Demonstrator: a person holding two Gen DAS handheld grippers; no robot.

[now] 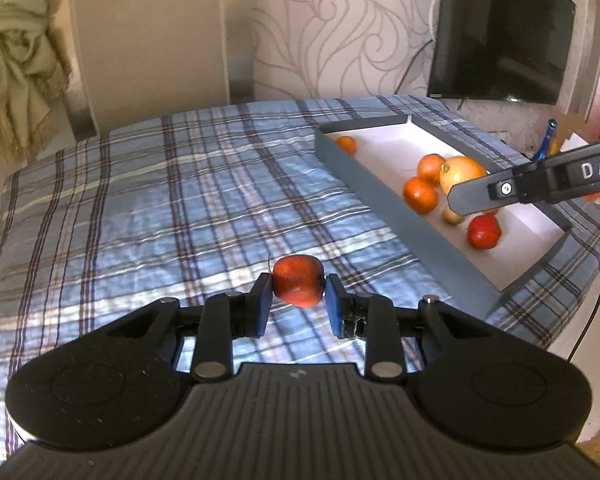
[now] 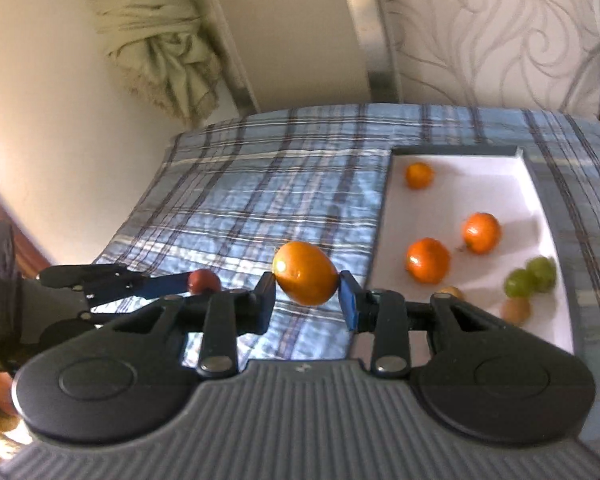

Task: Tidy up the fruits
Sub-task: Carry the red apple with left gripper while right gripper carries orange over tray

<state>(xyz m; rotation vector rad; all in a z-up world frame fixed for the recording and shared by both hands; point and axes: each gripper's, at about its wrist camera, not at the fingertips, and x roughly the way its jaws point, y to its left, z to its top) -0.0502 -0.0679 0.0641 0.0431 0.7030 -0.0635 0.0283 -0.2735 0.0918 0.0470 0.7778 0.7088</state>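
Note:
My left gripper [image 1: 298, 300] is shut on a small red apple [image 1: 298, 286], held above the blue plaid cloth [image 1: 160, 208]. My right gripper [image 2: 308, 292] is shut on an oval orange fruit [image 2: 306, 278], just left of the grey tray [image 2: 456, 151]. In the white-floored tray lie three oranges [image 2: 427, 260], green grapes [image 2: 532, 276] and a tan fruit [image 2: 516, 310]. The left wrist view shows the tray [image 1: 380, 200] at right, with oranges [image 1: 420, 194] and a red apple [image 1: 484, 232], and the right gripper's finger [image 1: 480, 196] above it. In the right wrist view, the left gripper [image 2: 204, 286] with its apple [image 2: 204, 280] appears at left.
The cloth covers a table that ends at a wall with a bundled curtain [image 1: 16, 60] at back left. A dark screen [image 1: 500, 32] hangs behind the tray, and a cable [image 1: 596, 300] drops past the table's right edge. A blue pen-like object [image 1: 546, 138] stands beyond the tray.

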